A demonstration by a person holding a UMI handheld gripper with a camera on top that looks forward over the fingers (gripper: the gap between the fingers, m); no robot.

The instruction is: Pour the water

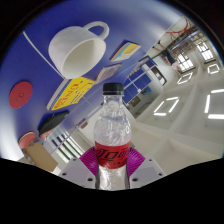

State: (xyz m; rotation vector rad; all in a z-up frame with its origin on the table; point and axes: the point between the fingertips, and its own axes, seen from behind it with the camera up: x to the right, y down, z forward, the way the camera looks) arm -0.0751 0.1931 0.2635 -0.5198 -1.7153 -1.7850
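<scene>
A clear plastic bottle (pixel 112 135) with a black cap and a black-and-magenta label stands upright between my fingers. My gripper (pixel 112 157) is shut on it, with both magenta pads (pixel 88 160) pressed against the label at either side. The bottle is lifted well off the table. A white cup (pixel 78 47) with a handle stands on a blue tabletop (pixel 40 75) beyond the bottle, and the whole scene is strongly tilted. The cup's inside is hidden.
A red disc (pixel 21 95) and yellow cards (pixel 72 94) lie on the blue tabletop. A ceiling with rectangular lights (pixel 190 85) and room walls fill the side to the right of the bottle.
</scene>
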